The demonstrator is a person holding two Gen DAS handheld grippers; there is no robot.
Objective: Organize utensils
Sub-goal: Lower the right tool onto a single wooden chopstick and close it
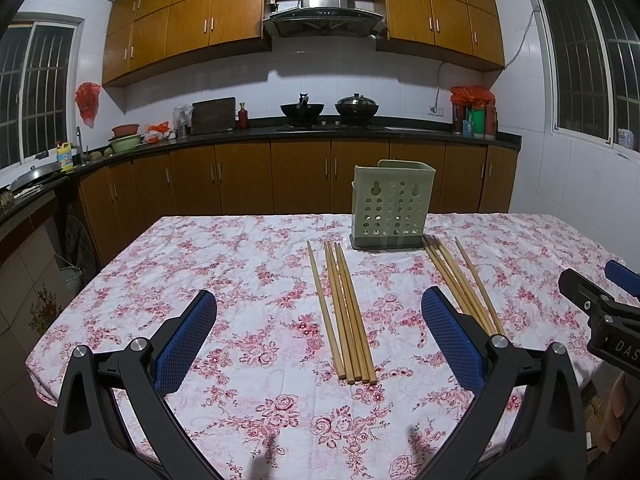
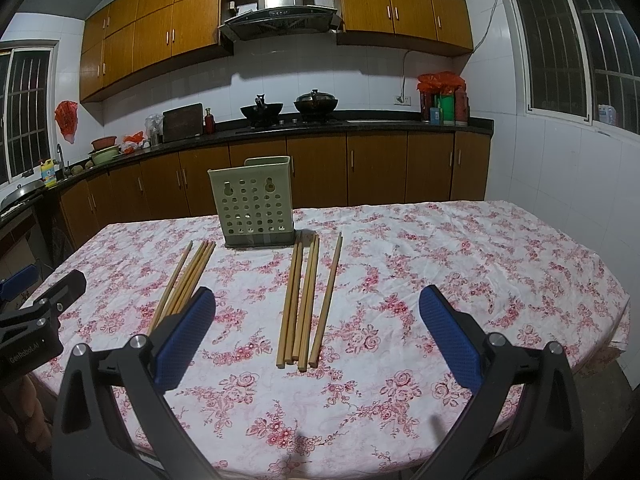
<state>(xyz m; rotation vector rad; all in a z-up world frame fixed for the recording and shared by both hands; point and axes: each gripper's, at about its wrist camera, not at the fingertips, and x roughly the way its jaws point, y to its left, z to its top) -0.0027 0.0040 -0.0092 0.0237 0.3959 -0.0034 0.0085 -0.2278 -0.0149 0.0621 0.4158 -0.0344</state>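
A pale green perforated utensil holder [image 1: 392,206] [image 2: 256,204] stands upright on the floral tablecloth [image 1: 248,272] [image 2: 460,264]. Two bundles of several wooden chopsticks lie flat in front of it. The left bundle [image 1: 344,312] [image 2: 182,284] lies between my left gripper's fingers in the left wrist view. The right bundle [image 1: 464,284] [image 2: 306,300] lies between my right gripper's fingers in the right wrist view. My left gripper [image 1: 318,336] is open and empty above the near table edge. My right gripper [image 2: 318,336] is open and empty too.
Each gripper shows at the edge of the other's view: the right one [image 1: 600,304], the left one [image 2: 36,312]. Brown kitchen cabinets [image 1: 300,176] and a counter with two woks [image 1: 328,110] lie behind the table. The table edge runs close below both grippers.
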